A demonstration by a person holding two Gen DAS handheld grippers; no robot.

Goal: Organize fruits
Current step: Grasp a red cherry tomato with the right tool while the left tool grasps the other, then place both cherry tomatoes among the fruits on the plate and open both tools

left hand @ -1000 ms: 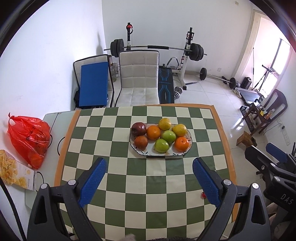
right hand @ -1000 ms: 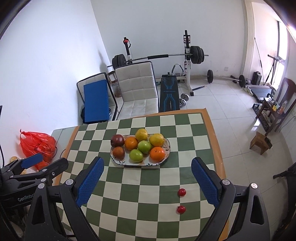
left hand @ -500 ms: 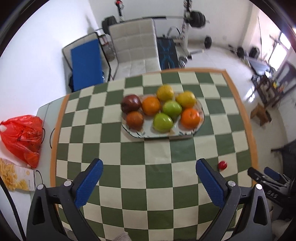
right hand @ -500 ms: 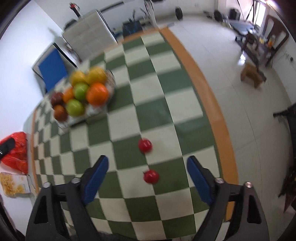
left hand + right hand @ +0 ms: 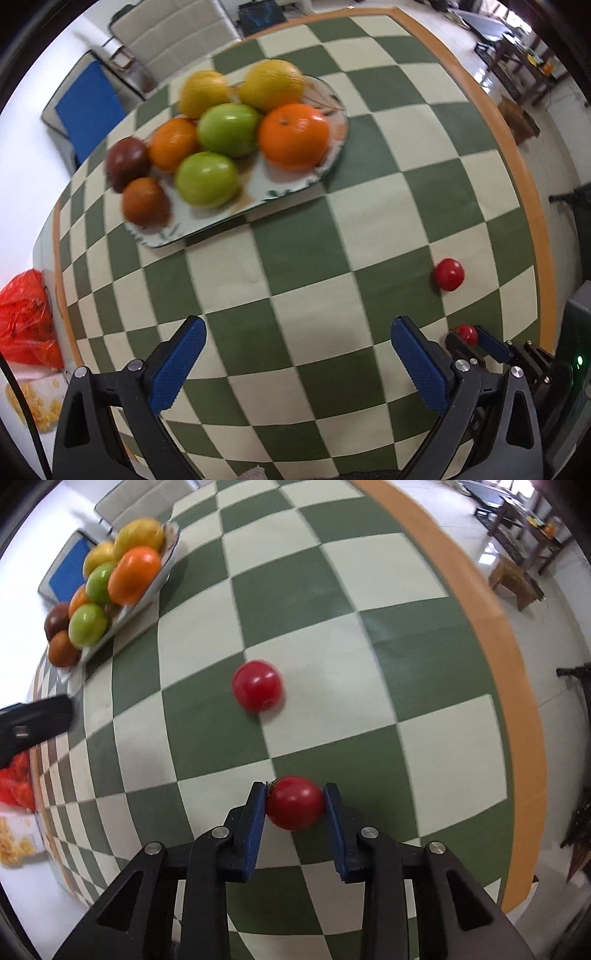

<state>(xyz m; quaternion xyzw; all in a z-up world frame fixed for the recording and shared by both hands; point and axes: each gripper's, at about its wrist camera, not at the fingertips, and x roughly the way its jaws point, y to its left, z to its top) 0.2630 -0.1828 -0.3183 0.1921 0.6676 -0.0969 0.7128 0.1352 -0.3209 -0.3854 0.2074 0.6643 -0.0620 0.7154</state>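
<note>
From your left wrist view, the left gripper [image 5: 293, 365] is spread wide with nothing between its blue pads, hovering over bare checkered tablecloth [image 5: 306, 236]. The plate [image 5: 258, 192] of apples and oranges sits ahead and a bit left, while the loose tomato [image 5: 448, 274] lies off to the right, well apart from this claw, so your right hand is clearly the nearer one for the small red stuff. You can also spot the right gripper [image 5: 466, 341] low at the right edge with a second tomato [image 5: 466, 333] pinched in it. Half a second back this camera was higher and the plate looked smaller and farther, so you've dropped in and tilted forward. Over in the right wrist view, the right gripper [image 5: 295, 805] has closed its pads onto both sides of the held tomato [image 5: 294, 803], which looks to be sitting on the cloth (no lift that I can make out). The other tomato [image 5: 256, 685] is straight ahead and slightly left, the plate [image 5: 147, 590] far off to the upper left. Half a second ago those jaws were wide apart with both tomatoes free, so the grab is new.
</note>
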